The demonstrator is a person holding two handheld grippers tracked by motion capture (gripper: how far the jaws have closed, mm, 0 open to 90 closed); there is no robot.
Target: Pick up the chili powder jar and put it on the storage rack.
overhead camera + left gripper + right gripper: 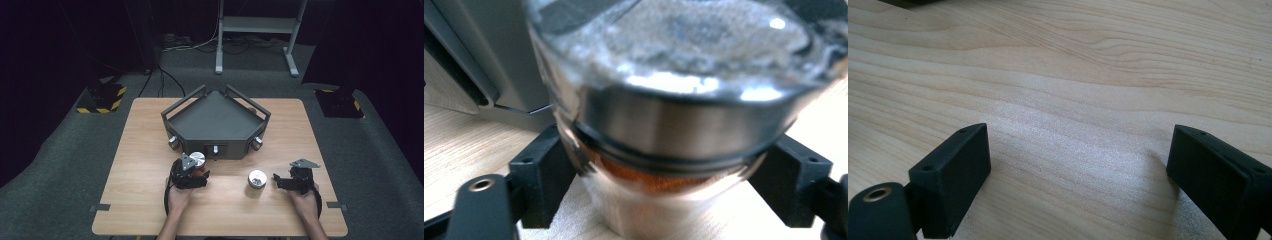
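A shiny metal cylinder [196, 159] with a wide cap stands on the wooden table [145, 165], just in front of the dark grey angular fixture [215, 122]. My left gripper [198, 172] is shut on it. In the left gripper view the black pads [541, 175] press both sides of the cylinder [674, 120] below its cap, where an orange band shows. A second metal cylinder [257, 179] stands alone to the right. My right gripper [276, 181] rests open just right of it, pointing toward it, with only bare wood between its pads [955, 172].
The grey fixture has raised rails and round metal knobs [173, 142] at its front corners. Its wall [499, 55] looms close behind the held cylinder. Beyond the table are dark carpet, cables and a grey stand [255, 30].
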